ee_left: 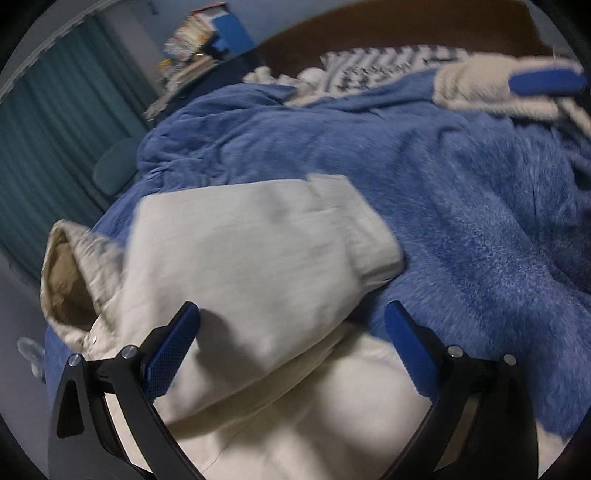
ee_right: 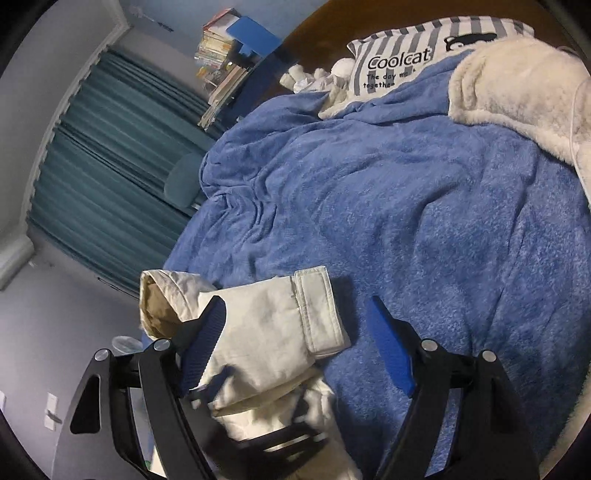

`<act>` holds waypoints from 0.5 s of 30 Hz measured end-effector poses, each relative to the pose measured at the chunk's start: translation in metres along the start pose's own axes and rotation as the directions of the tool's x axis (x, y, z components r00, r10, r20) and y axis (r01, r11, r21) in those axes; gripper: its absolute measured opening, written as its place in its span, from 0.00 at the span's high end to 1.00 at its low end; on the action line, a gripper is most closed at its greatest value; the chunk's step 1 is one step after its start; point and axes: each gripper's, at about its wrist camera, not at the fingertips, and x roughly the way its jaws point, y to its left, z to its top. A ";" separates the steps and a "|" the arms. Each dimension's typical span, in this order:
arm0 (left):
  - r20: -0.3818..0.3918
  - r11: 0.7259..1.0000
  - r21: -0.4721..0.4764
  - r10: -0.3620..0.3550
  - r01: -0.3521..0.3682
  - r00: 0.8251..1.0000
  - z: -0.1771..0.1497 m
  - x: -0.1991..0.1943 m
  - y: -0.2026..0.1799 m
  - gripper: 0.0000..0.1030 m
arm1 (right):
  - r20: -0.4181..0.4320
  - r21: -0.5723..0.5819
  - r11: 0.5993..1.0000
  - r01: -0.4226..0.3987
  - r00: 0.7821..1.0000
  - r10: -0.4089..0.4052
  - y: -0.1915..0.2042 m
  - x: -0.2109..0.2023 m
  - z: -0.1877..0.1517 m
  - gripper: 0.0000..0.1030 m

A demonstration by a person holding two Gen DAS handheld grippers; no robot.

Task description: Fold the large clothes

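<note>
A cream jacket (ee_left: 236, 266) lies on the blue fleece blanket (ee_left: 424, 177) at the bed's near left edge. Its sleeve is folded across the body, with the cuff (ee_left: 365, 229) pointing right, and its hood (ee_left: 70, 277) opens at the left. My left gripper (ee_left: 291, 314) is open just above the jacket, holding nothing. In the right wrist view the jacket (ee_right: 258, 332) lies low and left, with its cuff (ee_right: 321, 310) between the fingers. My right gripper (ee_right: 295, 306) is open above it. A dark blurred shape below it may be the left gripper.
A striped "Coolcat" pillow (ee_right: 402, 59) and a fluffy cream blanket (ee_right: 517, 85) lie at the bed's head. Teal curtains (ee_right: 107, 173) hang at the left. A shelf of books (ee_right: 225, 62) stands by the brown headboard (ee_right: 317, 33). A teal chair back (ee_right: 183, 181) is beside the bed.
</note>
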 end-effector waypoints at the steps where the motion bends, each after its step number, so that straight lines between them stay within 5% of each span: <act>1: -0.016 1.000 0.018 0.002 -0.002 1.000 0.004 0.008 -0.007 0.07 | 0.001 0.005 1.000 -0.003 1.000 0.003 -0.001 0.000 0.001 0.27; 7: -0.087 0.984 0.156 0.101 -0.086 0.991 0.016 0.050 -0.040 0.15 | -0.029 0.048 0.998 -0.029 0.999 0.031 -0.007 0.007 -0.001 0.27; 9: -0.119 0.977 0.196 0.109 -0.084 0.987 0.014 0.059 -0.044 0.31 | -0.032 0.048 0.998 -0.033 0.999 0.034 -0.006 0.008 -0.001 0.27; 11: -0.138 0.979 0.196 0.081 -0.053 0.987 0.012 0.061 -0.042 0.59 | -0.028 0.047 0.998 -0.034 0.999 0.036 -0.005 0.008 -0.001 0.27; 13: -0.135 0.987 0.152 0.064 -0.043 0.989 0.014 0.056 -0.032 0.72 | -0.026 0.052 0.998 -0.039 0.999 0.041 -0.005 0.007 0.000 0.27; 15: -0.114 0.995 0.092 0.042 -0.032 0.993 0.016 0.047 -0.017 0.76 | -0.025 0.052 0.998 -0.045 0.999 0.046 -0.004 0.006 -0.001 0.27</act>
